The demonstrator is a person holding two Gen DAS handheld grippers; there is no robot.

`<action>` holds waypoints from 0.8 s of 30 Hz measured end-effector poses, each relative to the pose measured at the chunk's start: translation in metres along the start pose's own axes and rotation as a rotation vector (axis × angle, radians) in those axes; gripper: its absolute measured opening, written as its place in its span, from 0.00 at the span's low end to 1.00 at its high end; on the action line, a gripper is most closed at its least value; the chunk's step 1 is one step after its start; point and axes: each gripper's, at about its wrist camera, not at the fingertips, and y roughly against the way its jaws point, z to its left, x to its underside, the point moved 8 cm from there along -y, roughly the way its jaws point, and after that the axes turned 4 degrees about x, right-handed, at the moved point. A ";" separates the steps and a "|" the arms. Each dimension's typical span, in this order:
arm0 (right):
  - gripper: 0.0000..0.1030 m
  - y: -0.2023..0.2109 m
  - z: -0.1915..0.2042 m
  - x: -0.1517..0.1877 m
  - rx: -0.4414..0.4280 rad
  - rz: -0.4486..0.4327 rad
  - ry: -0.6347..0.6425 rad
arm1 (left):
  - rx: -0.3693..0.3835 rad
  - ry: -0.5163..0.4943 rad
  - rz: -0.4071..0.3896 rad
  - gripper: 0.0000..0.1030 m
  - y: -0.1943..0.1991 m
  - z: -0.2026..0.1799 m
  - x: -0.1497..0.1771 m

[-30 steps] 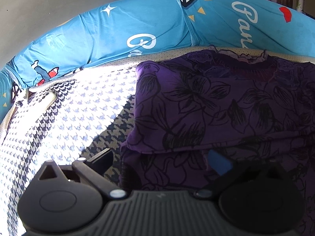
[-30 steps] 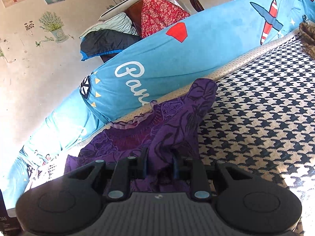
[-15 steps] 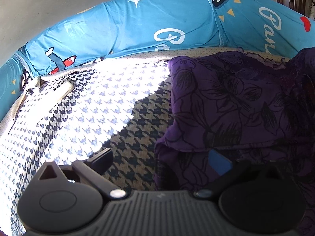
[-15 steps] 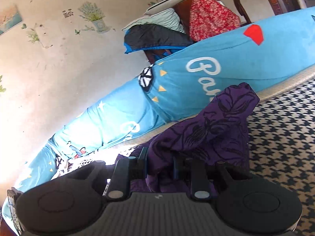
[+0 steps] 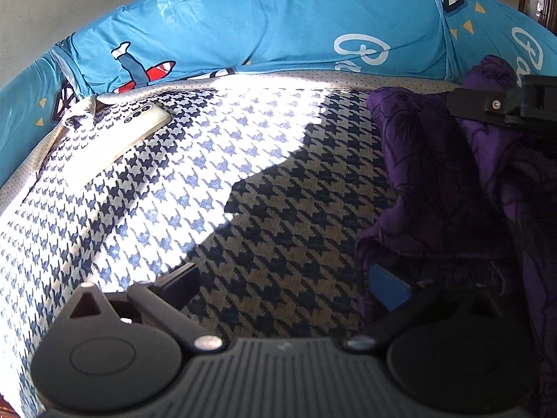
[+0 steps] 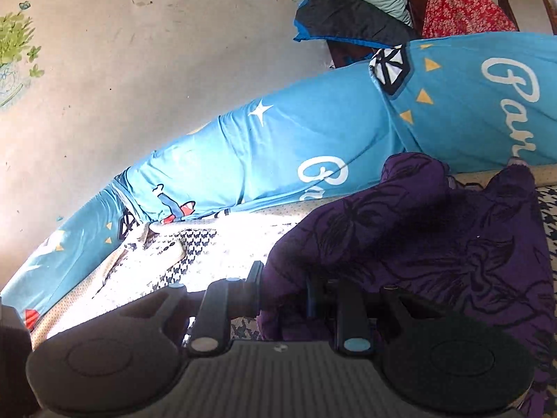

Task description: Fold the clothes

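The right gripper [image 6: 282, 291] pinches the top [image 6: 435, 244], which bunches toward two o'clock; the left gripper [image 5: 289, 285] gapes empty.

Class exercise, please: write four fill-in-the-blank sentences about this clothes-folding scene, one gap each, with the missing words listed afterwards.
1. The garment gripped by the right tongs is ____ in colour.
2. The left tongs are ____, gripping nothing.
3. The mattress cover has a black-and-white ____ pattern.
4. A white ____ lies near the blue bolster.

Missing words: purple; open; houndstooth; phone
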 end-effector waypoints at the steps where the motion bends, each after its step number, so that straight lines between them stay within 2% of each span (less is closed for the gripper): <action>1: 0.23 -0.007 0.003 0.003 0.003 0.016 0.019 | -0.001 0.002 0.001 1.00 0.000 0.003 0.000; 2: 0.24 -0.013 0.007 0.007 0.006 0.032 0.038 | -0.002 0.005 0.001 1.00 0.000 0.005 0.000; 6: 0.38 -0.032 0.011 0.029 0.020 0.135 0.083 | -0.003 0.015 0.005 1.00 -0.001 0.010 -0.001; 9: 0.43 -0.029 0.011 0.031 -0.014 0.146 0.053 | 0.007 0.029 0.002 1.00 0.000 0.011 -0.003; 15: 0.43 -0.004 0.017 0.005 -0.082 0.058 0.014 | 0.013 0.044 -0.021 1.00 0.004 0.008 -0.006; 19: 0.43 0.007 0.009 -0.012 -0.036 -0.037 -0.010 | 0.023 0.066 -0.031 1.00 0.006 0.005 -0.008; 24: 0.44 -0.002 -0.011 -0.018 0.051 -0.059 -0.047 | 0.026 0.086 -0.036 1.00 0.006 0.002 -0.009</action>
